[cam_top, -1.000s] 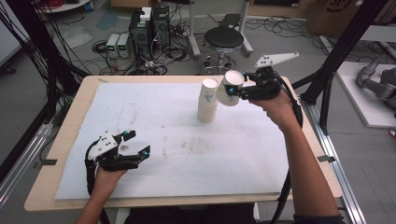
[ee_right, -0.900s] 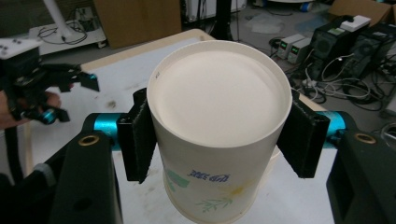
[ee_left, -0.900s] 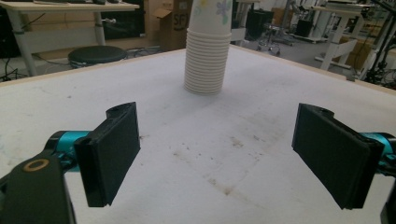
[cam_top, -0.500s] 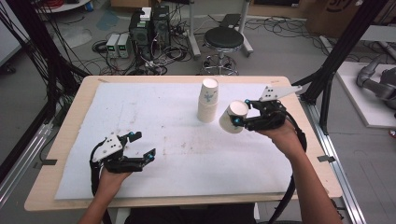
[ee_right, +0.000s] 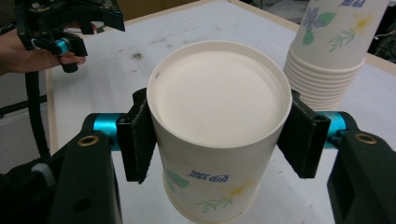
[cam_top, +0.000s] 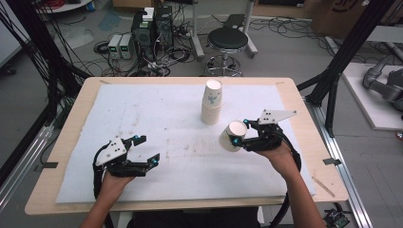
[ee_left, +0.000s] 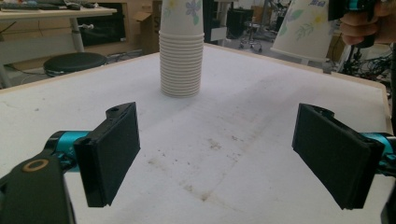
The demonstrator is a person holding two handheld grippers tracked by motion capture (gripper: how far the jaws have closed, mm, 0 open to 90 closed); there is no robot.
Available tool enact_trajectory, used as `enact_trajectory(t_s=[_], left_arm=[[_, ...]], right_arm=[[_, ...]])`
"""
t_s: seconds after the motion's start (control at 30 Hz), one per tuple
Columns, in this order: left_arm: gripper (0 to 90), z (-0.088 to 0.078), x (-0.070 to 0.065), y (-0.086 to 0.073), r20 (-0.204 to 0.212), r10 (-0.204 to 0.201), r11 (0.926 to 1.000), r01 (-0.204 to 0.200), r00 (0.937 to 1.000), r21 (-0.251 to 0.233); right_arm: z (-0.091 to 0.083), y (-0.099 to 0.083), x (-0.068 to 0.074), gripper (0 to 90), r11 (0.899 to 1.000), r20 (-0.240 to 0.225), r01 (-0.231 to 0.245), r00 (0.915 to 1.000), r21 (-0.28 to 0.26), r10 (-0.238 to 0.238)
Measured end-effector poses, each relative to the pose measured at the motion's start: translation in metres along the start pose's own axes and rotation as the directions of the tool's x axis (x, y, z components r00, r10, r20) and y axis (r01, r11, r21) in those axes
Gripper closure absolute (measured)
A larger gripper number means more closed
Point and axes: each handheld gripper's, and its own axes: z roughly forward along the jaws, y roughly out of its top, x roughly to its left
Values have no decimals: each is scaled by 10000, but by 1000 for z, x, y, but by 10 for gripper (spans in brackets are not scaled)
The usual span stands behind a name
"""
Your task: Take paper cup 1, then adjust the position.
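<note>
The right gripper [cam_top: 239,134] has come down from beside the cup stack [cam_top: 212,102], clamped on one paper cup [cam_top: 231,136] above the table's [cam_top: 66,142] right side. Setting it down remains. The left gripper [cam_top: 142,149] waits apart, empty.

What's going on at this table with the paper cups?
A person holds a two-jaw gripper in each hand. The right gripper is clamped on a single paper cup, held upside down and tilted above the white mat, in front of the stack of cups standing near the table's far edge. The left gripper waits low over the mat with its jaws wide open and nothing between them.
</note>
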Motion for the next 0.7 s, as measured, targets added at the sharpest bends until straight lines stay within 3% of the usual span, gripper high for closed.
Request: enact_trajectory(t_s=[0.7], left_arm=[[153, 6, -3, -1, 579, 56, 9993, -78, 9983, 379]], right_arm=[[2, -7, 12, 346, 9999, 29, 63, 10000, -140, -63]])
